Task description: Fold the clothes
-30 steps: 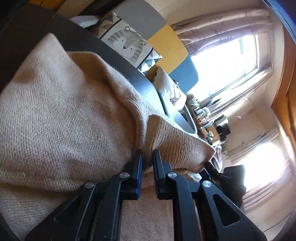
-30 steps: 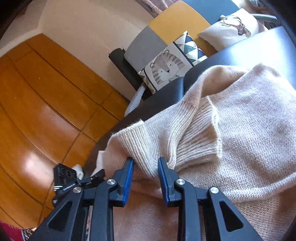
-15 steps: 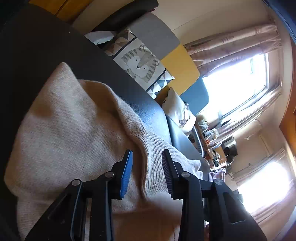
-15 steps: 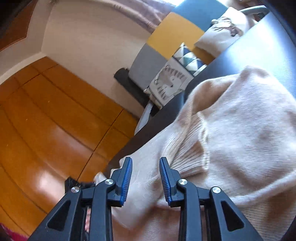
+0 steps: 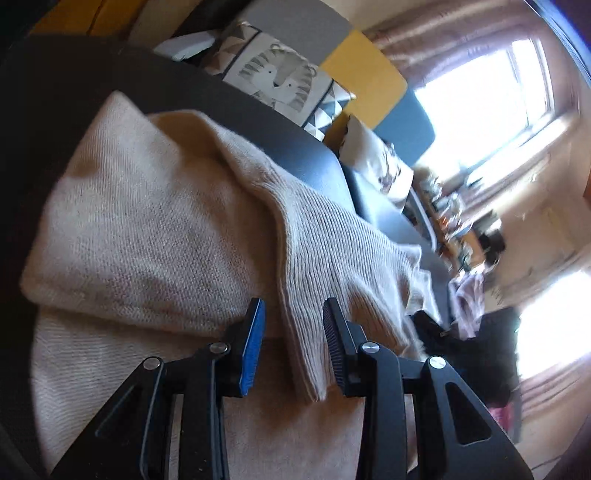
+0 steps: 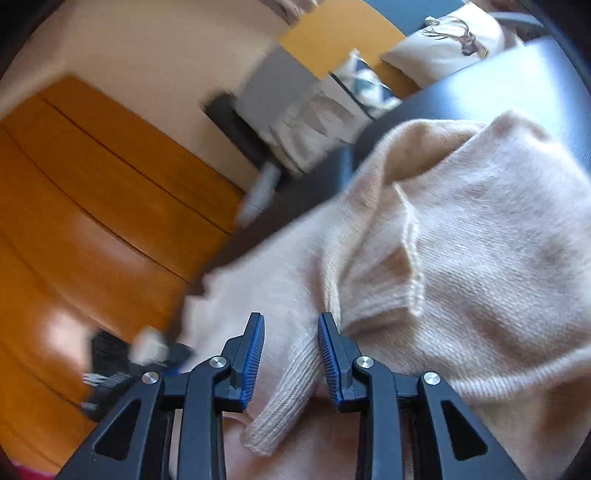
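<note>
Room: sofa (image 5: 295,22) with patterned cushions along the far wall, bright window far right, wooden floor (image 6: 92,221) to the left.

Bench (image 5: 74,85): dark, smooth top. It carries the task's thing.

Sweater (image 5: 147,229): beige knit, lying on the bench, partly folded, with one layer doubled over the body. It fills most of both wrist views. A ribbed band (image 5: 332,258) runs along the top of the fold in the left wrist view. A ribbed cuff (image 6: 284,406) lies loose at the near edge in the right wrist view.

Left gripper (image 5: 293,347): jaws apart and opening. The ribbed edge lies between them, but the pads do not press on it.

Right gripper (image 6: 291,354): jaws spread. The cuff lies between them and leans against the right pad; no pinch visible.

Handling, as a judgement: soft, light, limp. The knit will sag and stretch if lifted by one point, and the layers may slide apart on the smooth bench. The ribbed edges are thicker and firmer, so they offer the best hold. Take two points on the same edge, well apart, and lift evenly to keep the fold square.
</note>
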The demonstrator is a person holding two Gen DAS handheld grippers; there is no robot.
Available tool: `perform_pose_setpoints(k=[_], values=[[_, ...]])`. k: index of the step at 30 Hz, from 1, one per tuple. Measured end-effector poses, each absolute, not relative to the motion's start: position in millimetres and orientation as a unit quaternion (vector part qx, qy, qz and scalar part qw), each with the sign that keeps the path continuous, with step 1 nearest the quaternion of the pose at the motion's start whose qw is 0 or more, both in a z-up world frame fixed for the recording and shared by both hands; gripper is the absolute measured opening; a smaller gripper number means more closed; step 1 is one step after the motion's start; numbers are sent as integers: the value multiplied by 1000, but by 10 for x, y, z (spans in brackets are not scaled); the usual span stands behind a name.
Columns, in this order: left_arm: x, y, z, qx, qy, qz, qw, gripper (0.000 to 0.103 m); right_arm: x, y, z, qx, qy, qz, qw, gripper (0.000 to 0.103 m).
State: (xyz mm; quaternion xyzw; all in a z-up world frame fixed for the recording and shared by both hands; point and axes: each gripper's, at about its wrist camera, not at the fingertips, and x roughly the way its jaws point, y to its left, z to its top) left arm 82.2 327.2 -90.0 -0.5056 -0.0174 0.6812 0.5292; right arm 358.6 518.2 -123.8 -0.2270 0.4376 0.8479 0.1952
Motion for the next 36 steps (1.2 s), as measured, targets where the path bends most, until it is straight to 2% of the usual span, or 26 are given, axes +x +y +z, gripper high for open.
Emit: perform_pose_setpoints(k=[1,6,12,13,15,16,17,22,29,36], values=[[857,3282,-888,-501,-2,686,528,42,3568,5121,-1178,-246,432,842,210,30],[966,3298,-950,-510,15,676,532,42,3547,4908,-1026,-286,430,819,249,30],[1096,3328,-999,-502,46,683,528,42,3430,4841,-1180,-344,435,789,263,29],[1126,3341,-990,-496,60,687,528,42,3428,4825,-1194,-339,432,793,263,21],[1192,3375,-956,-481,97,690,533,41,3417,4793,-1186,-334,422,802,261,15],[1220,3388,-947,-477,109,684,541,20,3411,4777,-1180,-331,417,806,259,10],[1243,3397,-941,-477,117,674,552,7,3416,4768,-1159,-327,413,810,256,8],[1239,3342,-828,-466,109,665,573,6,3485,4778,-1017,-319,394,822,261,6],[1009,3228,-643,-452,77,683,568,6,3683,4840,-891,-293,406,825,262,5],[953,3186,-1030,-494,68,674,545,6,3698,4822,-1128,-305,435,806,260,5]])
